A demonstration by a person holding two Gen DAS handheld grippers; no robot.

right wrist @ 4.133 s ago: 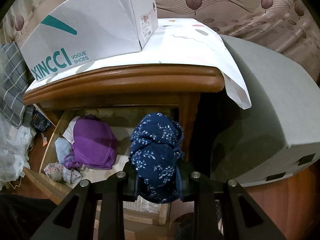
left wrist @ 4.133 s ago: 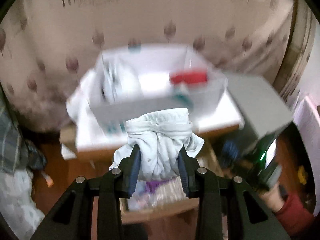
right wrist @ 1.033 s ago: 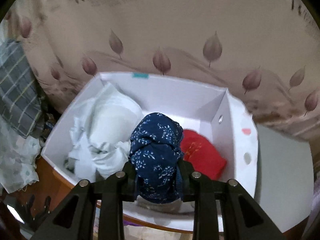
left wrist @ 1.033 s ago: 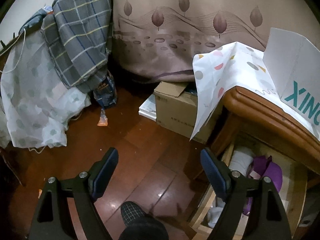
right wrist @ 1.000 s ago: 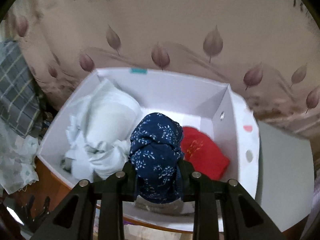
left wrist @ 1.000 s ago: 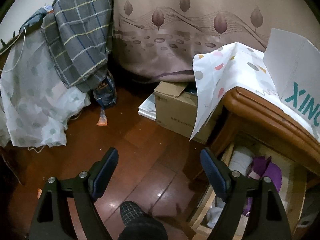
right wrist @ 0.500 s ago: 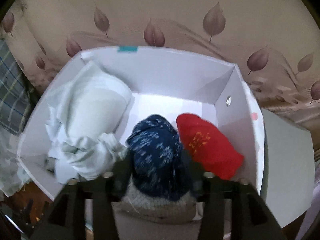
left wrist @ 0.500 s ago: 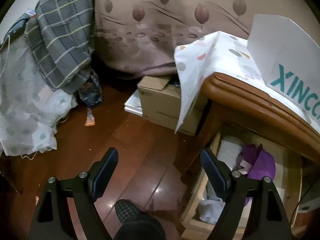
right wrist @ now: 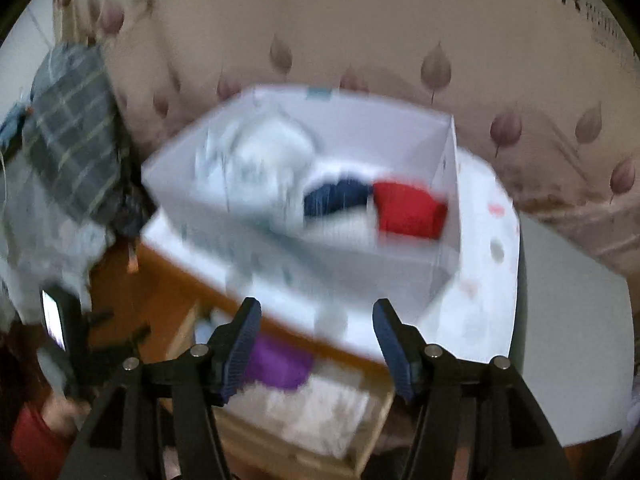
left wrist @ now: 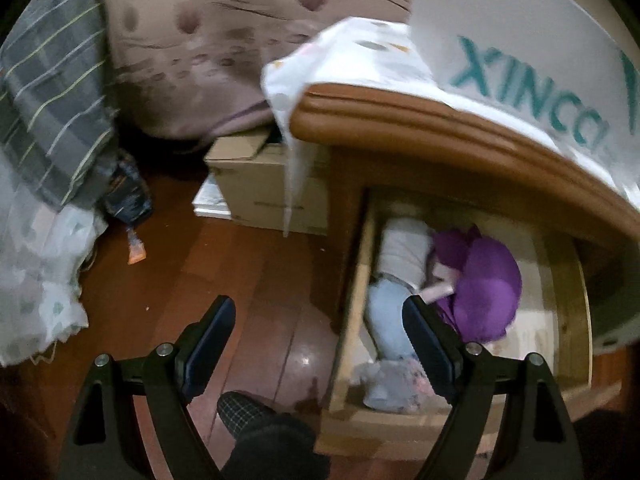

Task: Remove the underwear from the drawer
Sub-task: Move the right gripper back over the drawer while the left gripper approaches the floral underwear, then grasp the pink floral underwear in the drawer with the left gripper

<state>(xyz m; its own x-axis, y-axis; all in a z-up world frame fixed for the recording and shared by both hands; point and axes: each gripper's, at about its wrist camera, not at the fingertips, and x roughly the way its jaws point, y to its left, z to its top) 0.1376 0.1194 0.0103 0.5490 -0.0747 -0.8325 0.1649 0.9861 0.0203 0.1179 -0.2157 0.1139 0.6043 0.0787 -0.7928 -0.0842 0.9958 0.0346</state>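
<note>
Right gripper (right wrist: pixel 316 344) empty, fingers just parted about halfway, nothing between them. Beyond the fingertips, dark blue patterned underwear (right wrist: pixel 336 198) lying in the white cardboard shoebox (right wrist: pixel 400 268) on the wooden table (left wrist: pixel 420 120), touching a red garment (right wrist: pixel 408 208), beside a pale bundle (right wrist: pixel 256 168). Left gripper (left wrist: pixel 318 338) wide open, holding nothing, over the dark wooden floor (left wrist: pixel 256 280). Right finger over the open wooden drawer (left wrist: pixel 352 312), next to light blue underwear (left wrist: pixel 386 320) and a purple garment (left wrist: pixel 484 284).
</note>
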